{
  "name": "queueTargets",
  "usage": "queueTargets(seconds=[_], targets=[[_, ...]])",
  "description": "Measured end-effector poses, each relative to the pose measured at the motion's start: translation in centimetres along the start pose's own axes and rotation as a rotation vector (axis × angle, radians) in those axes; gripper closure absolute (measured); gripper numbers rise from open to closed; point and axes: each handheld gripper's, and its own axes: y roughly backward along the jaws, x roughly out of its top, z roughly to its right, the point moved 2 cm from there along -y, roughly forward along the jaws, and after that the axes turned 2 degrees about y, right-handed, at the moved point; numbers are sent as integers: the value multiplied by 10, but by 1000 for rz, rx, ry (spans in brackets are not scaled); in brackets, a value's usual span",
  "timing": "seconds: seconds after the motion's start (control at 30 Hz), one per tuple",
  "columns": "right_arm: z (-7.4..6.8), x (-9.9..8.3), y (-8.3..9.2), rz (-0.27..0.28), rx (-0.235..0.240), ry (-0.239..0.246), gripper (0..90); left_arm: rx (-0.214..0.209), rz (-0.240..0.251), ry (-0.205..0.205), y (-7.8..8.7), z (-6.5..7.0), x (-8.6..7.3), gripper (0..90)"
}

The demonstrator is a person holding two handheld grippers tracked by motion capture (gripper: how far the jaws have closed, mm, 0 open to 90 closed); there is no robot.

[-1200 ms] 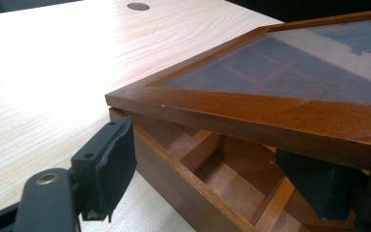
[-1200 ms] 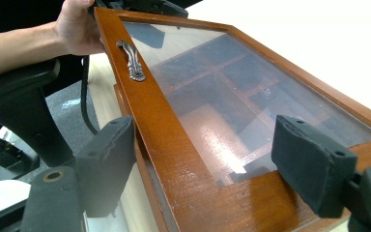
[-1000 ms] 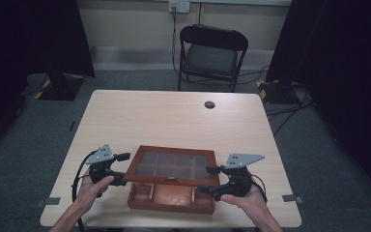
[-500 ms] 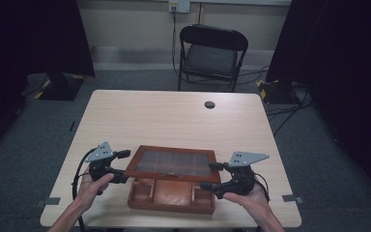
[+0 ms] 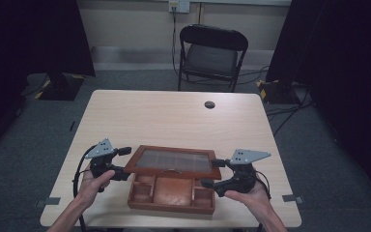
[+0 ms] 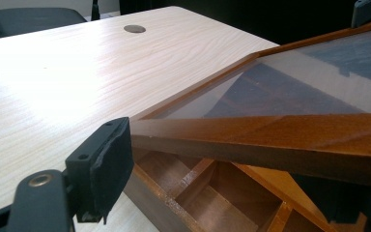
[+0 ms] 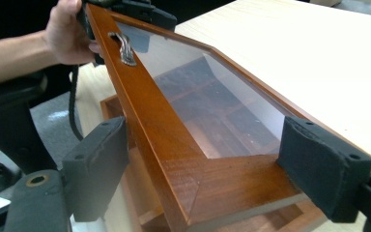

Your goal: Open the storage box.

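The glass lid (image 5: 174,161) sits a touch lower than a second ago, and both grippers' jaws have just been widening around its corners.

Nearest, the wooden box (image 5: 171,192) lies open-topped with its compartments bare at the table's (image 5: 174,116) front edge. The left gripper (image 5: 121,163) and right gripper (image 5: 212,173) are spread, each bracketing a smooth brown frame corner loosely. Best to keep the lid level. Beyond, pale woodgrain, then a black chair (image 5: 212,53).

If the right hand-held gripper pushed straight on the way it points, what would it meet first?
Probably the brown wooden glass-paned lid: its corner already sits between the right hand-held gripper's open jaws, raised over the wooden compartment box.
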Motion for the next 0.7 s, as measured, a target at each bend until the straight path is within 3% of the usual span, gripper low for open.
queueTargets(seconds=[0.07, 0.33, 0.47, 0.57, 0.6, 0.7], targets=[[3, 0, 0, 4, -12, -2, 173, -6, 15, 22, -1, 0, 1, 185], [13, -2, -5, -10, -57, 10, 162, 12, 19, 34, -2, -1, 4, 181], [20, -3, -7, -15, -92, -5, 175, 16, 7, 19, -3, -2, 8, 180], [25, -2, -5, 13, -84, -32, 211, 15, 10, 15, -3, -3, 11, 190], [26, -1, -2, 33, -89, -34, 268, 14, 17, 20, -4, -4, 12, 197], [30, 0, -1, 40, -92, -44, 279, 2, 33, 34, -5, -5, 14, 215]])
